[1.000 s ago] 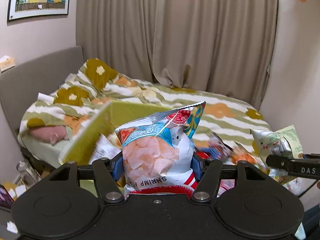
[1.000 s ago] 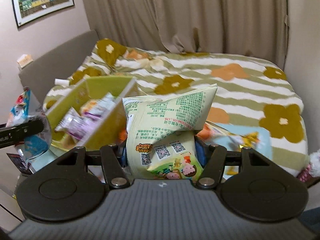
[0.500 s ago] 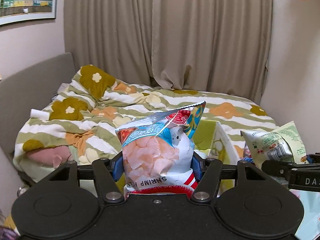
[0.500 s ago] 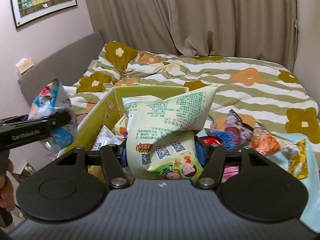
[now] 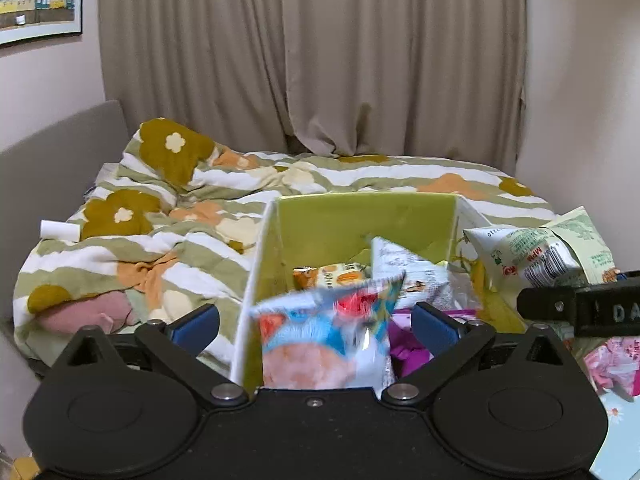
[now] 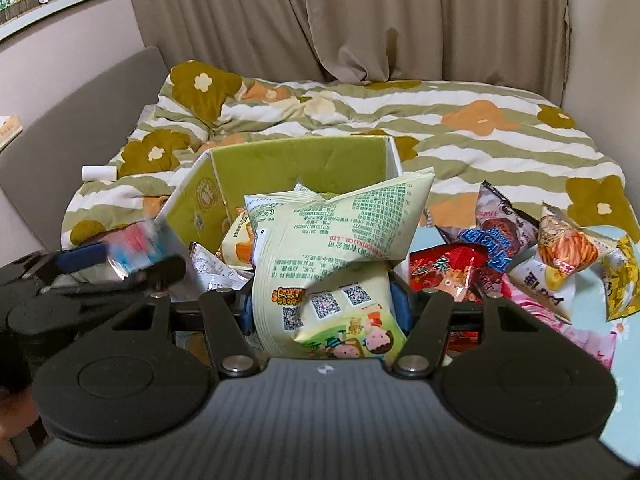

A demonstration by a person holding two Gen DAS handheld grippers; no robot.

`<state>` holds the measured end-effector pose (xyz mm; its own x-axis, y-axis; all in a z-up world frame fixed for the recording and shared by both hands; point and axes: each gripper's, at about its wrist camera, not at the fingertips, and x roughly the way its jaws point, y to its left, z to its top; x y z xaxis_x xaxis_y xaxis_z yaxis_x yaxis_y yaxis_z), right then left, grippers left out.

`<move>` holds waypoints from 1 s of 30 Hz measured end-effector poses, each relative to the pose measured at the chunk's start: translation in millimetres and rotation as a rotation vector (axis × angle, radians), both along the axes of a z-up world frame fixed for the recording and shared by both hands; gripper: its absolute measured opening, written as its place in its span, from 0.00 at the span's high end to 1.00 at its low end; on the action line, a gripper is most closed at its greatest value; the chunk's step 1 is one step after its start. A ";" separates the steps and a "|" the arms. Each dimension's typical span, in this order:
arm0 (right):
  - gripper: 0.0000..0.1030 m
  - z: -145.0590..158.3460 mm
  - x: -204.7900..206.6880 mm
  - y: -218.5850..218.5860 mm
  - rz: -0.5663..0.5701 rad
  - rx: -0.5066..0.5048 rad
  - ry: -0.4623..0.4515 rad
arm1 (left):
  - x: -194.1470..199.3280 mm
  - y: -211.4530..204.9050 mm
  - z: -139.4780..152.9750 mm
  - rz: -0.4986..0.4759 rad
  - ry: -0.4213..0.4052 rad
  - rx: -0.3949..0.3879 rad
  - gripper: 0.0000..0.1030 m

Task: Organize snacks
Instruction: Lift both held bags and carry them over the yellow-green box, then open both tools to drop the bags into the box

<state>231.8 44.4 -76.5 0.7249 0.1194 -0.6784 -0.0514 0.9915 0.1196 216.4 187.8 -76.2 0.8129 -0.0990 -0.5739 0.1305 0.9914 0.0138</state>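
Above the open yellow-green cardboard box (image 5: 360, 216) my left gripper (image 5: 316, 322) has its jaws opening wide. The shrimp chip bag (image 5: 324, 344) is blurred between the blue pads, touched by neither, dropping toward the snacks in the box. In the right wrist view that bag (image 6: 136, 252) is a blur by the left gripper (image 6: 124, 264) at the box's (image 6: 300, 160) left wall. My right gripper (image 6: 324, 304) is shut on a pale green snack bag (image 6: 332, 248), held upright over the box's near right side. That bag (image 5: 540, 256) also shows in the left wrist view.
Several loose snack packets (image 6: 520, 256) lie on a light blue sheet (image 6: 624, 360) to the right of the box. A striped flowered quilt (image 6: 480, 140) covers the bed behind. A grey headboard (image 5: 52, 160) is on the left, curtains at the back.
Both grippers moved over the box, which now sits centred below them. The left jaws spread apart and let go of the shrimp chip bag. The right still holds the green bag.
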 end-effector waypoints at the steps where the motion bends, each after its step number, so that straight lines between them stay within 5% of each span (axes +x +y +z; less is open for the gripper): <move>1: 0.26 -0.7 0.3 0.0 0.003 0.000 0.001 | -1.6 3.1 0.0 0.001 0.012 -0.013 0.00; 16: 0.23 -6.7 4.6 0.3 0.042 0.082 -0.021 | -27.9 17.3 9.8 0.079 0.052 -0.032 0.00; 19: 0.00 -9.8 3.9 -0.6 0.054 0.113 -0.040 | -28.2 16.1 9.9 0.081 0.055 -0.028 0.00; 30: 0.00 -15.2 -8.6 -4.0 0.052 0.115 -0.104 | -36.7 16.2 7.1 0.077 0.076 -0.044 0.00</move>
<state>223.2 40.4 -91.8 0.7812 0.2317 -0.5797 -0.1207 0.9671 0.2240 179.7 204.0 -69.0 0.7732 -0.0640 -0.6309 0.0526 0.9979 -0.0368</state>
